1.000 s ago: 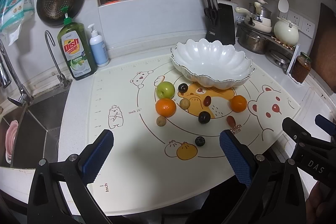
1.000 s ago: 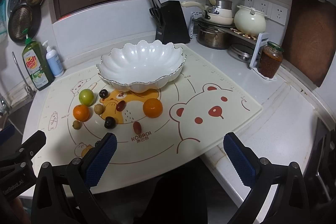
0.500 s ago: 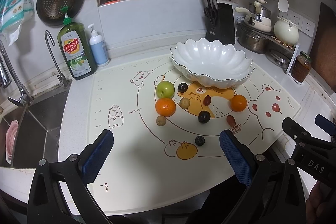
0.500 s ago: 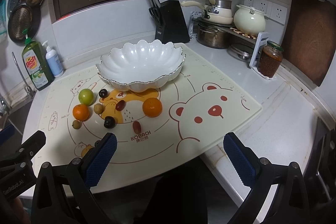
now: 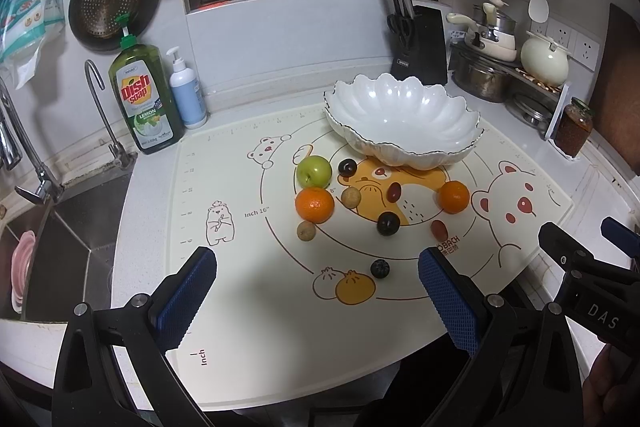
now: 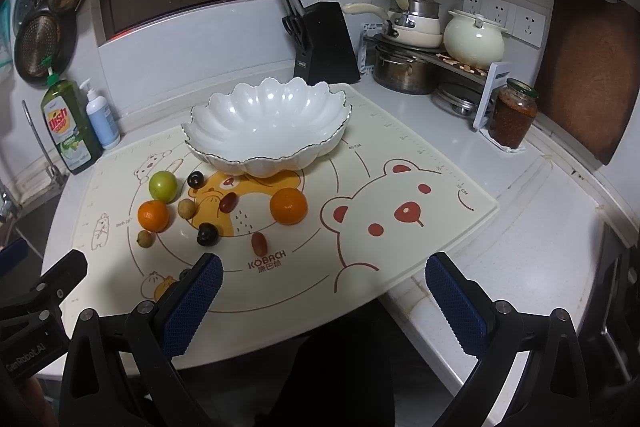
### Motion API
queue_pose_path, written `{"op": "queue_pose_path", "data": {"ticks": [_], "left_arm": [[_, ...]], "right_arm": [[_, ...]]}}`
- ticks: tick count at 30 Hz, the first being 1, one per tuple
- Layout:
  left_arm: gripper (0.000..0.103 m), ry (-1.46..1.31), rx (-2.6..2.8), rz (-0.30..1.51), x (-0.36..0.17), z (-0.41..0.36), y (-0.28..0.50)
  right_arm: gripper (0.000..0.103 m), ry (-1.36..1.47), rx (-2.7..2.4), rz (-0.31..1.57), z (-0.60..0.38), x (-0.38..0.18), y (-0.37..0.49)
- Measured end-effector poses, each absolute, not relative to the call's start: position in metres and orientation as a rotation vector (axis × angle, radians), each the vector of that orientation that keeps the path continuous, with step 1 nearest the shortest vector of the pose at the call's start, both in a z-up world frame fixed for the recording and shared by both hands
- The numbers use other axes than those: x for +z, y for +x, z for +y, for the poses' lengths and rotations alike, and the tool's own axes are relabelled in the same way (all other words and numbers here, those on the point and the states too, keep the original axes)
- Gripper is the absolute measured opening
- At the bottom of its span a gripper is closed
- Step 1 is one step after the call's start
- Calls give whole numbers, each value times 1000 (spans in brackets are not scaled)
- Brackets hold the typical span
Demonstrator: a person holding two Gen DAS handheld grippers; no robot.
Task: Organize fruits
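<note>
A white scalloped bowl point(image 5: 404, 119) point(image 6: 268, 127) stands empty on a cream bear-print mat point(image 5: 260, 287) point(image 6: 400, 227). In front of it lie a green apple point(image 5: 314, 171) point(image 6: 163, 185), two oranges point(image 5: 314, 205) point(image 5: 453, 197) point(image 6: 288, 206) point(image 6: 153, 215), several dark plums point(image 5: 387, 223) point(image 6: 207, 234), red grapes point(image 5: 394, 191) point(image 6: 259, 243) and brown longans point(image 5: 306, 230) point(image 6: 186, 208). My left gripper point(image 5: 316, 295) hangs open near the mat's front edge, short of the fruit. My right gripper point(image 6: 324, 299) is open too, over the mat's front right, holding nothing.
A sink point(image 5: 52, 235) with a tap lies to the left. Dish soap point(image 5: 144, 99) and a pump bottle point(image 5: 186, 95) stand at the back left. A knife block point(image 5: 420, 43), pots point(image 6: 404, 67), a red jar point(image 6: 512, 119) and a wooden board point(image 6: 588, 67) line the back and right.
</note>
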State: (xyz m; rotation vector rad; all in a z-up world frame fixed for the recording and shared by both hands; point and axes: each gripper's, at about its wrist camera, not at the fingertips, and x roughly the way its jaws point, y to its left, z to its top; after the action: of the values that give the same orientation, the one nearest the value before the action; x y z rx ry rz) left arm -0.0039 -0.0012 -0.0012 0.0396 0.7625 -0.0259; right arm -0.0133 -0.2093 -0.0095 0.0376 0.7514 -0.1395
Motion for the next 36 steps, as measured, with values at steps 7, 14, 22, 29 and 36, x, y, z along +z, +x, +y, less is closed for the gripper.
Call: {"op": "queue_pose_path", "data": {"ticks": [7, 14, 22, 29, 36], "left_arm": [[103, 40, -28, 762, -1, -2, -4], [103, 47, -28, 762, 2, -3, -4], [103, 47, -29, 762, 2, -3, -4], [103, 50, -28, 762, 4, -4, -2], [103, 50, -27, 758, 4, -5, -2]], "right_arm": [[103, 38, -140, 750, -210, -9, -13], [103, 38, -140, 749, -210, -9, -13], [103, 41, -139, 750, -211, -9, -14], [103, 42, -138, 749, -212, -8, -14], [103, 44, -136, 751, -212, -9, -13]]}}
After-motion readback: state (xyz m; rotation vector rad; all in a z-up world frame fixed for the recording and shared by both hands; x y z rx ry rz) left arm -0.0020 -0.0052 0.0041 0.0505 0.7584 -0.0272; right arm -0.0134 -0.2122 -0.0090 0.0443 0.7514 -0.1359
